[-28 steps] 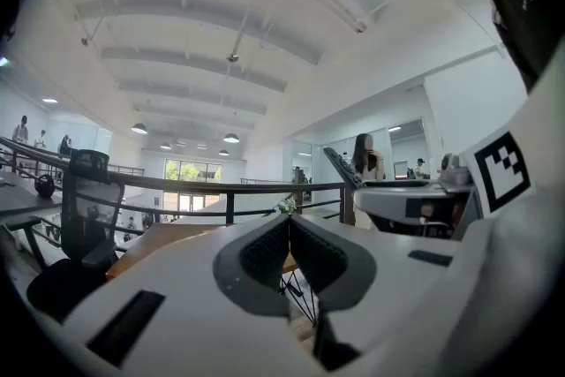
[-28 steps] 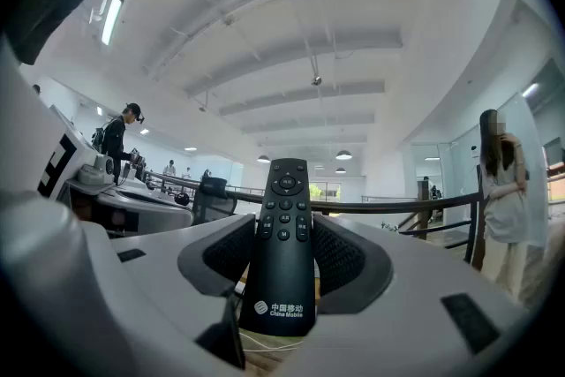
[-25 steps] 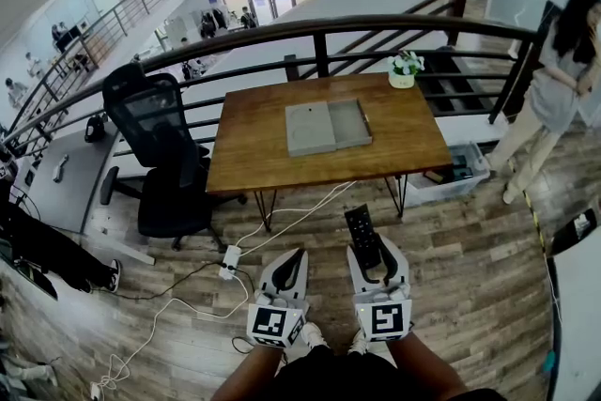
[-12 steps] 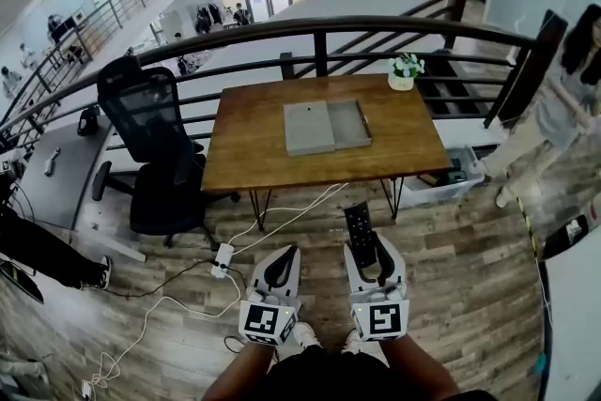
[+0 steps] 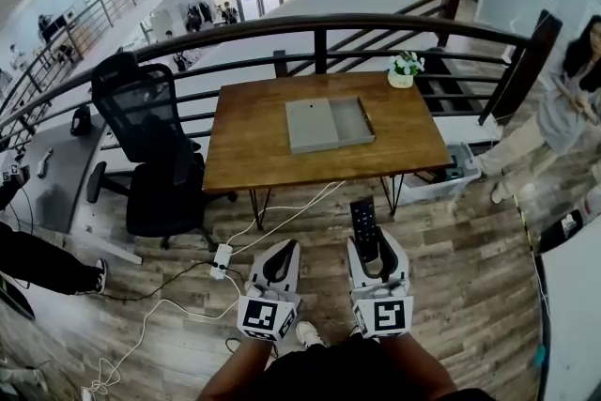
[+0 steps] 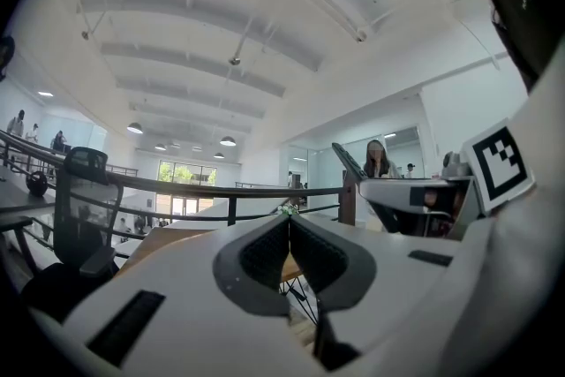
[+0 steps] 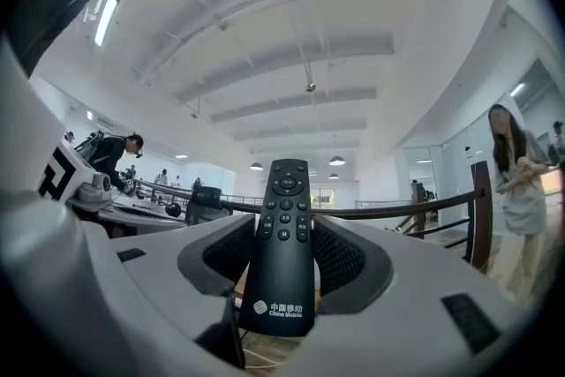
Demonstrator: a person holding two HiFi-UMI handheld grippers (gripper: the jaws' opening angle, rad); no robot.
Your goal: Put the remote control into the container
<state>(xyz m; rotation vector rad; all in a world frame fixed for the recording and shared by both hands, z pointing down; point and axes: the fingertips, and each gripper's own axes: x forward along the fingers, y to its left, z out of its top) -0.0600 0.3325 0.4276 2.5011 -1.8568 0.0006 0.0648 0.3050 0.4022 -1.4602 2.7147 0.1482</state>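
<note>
My right gripper (image 5: 370, 238) (image 7: 284, 236) is shut on a black remote control (image 5: 363, 228) (image 7: 282, 252), which sticks out forward past the jaws, buttons up. My left gripper (image 5: 286, 246) (image 6: 289, 225) is shut with nothing between its jaws. Both are held level above the wooden floor, short of the wooden table (image 5: 254, 153). On the table's middle lies the grey container (image 5: 349, 122), a shallow open tray with its flat grey lid (image 5: 311, 126) beside it on the left.
A small potted plant (image 5: 405, 69) stands at the table's far right corner. A black office chair (image 5: 155, 146) is left of the table. A power strip (image 5: 223, 260) and white cables lie on the floor. A dark railing (image 5: 319, 28) runs behind; a person (image 5: 563, 99) stands at right.
Both grippers and the view have drifted forward towards the table. The remote stays in the right gripper. The person at right has shifted position.
</note>
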